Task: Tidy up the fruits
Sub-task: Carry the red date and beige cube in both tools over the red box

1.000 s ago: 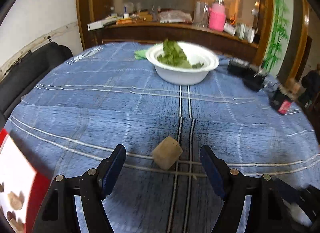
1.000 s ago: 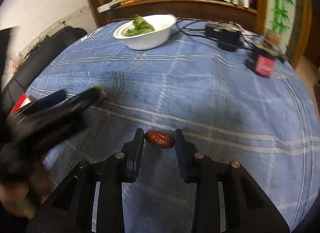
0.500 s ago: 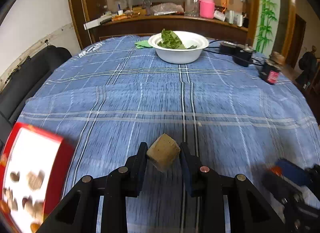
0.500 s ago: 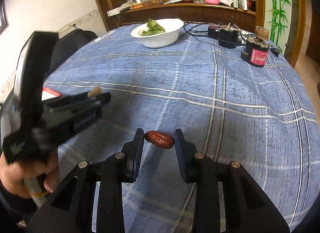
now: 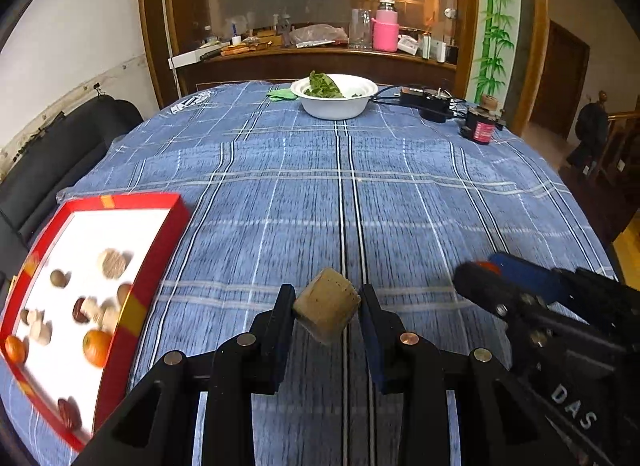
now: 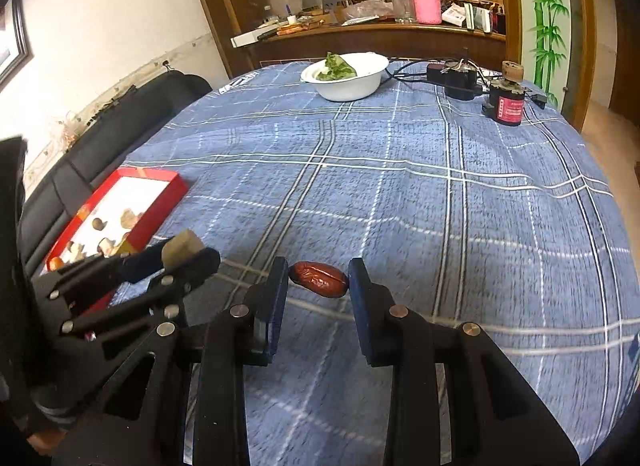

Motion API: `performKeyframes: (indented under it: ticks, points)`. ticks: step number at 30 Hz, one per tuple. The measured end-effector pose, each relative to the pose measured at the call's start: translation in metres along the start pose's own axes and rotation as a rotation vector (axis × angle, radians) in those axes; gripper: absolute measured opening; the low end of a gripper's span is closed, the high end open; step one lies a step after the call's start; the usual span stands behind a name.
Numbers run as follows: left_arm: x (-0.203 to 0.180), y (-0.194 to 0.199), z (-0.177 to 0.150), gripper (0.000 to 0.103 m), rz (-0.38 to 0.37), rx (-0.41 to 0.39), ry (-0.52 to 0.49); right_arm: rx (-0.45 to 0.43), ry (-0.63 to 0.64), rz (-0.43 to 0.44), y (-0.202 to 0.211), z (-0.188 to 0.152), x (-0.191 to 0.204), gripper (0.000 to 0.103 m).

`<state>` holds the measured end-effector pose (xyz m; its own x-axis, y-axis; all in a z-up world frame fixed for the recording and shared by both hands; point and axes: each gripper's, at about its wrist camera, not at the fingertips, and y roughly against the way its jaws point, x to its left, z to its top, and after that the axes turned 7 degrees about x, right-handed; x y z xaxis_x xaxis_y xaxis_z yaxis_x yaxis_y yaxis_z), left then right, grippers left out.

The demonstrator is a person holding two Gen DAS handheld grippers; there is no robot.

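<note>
The left gripper [image 5: 326,306] pinches a tan cube [image 5: 326,310] corner-on above the bench [image 5: 400,193]; the right gripper [image 6: 319,280] pinches a red date [image 6: 319,279] by its ends — either could twist loose before reaching the red tray [image 5: 156,266], near left.

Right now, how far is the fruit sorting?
Several pieces, including small oranges, already lie in the red tray. In hand: the left gripper clamps a tan cube; the right gripper clamps a red date. Left: placing both in the tray. No other loose fruit shows on the tablecloth.
</note>
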<state>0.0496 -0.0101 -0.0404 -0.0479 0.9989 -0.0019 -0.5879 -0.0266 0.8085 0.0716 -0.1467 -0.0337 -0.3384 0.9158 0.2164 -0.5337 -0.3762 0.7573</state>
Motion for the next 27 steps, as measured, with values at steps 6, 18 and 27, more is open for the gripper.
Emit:
performKeyframes:
  ticks: [6, 18, 27]
  points:
    - [0.011, 0.009, -0.021, 0.031, 0.004, 0.007, 0.020, 0.002, 0.008, 0.015, 0.004, -0.014, 0.018, 0.029]
    - [0.036, 0.024, -0.043, 0.031, 0.034, 0.015, 0.072, 0.023, 0.055, 0.047, 0.005, -0.029, 0.047, 0.030]
    - [0.058, 0.032, -0.052, 0.031, 0.053, 0.019, 0.115, 0.035, 0.106, 0.068, 0.004, -0.028, 0.068, 0.030]
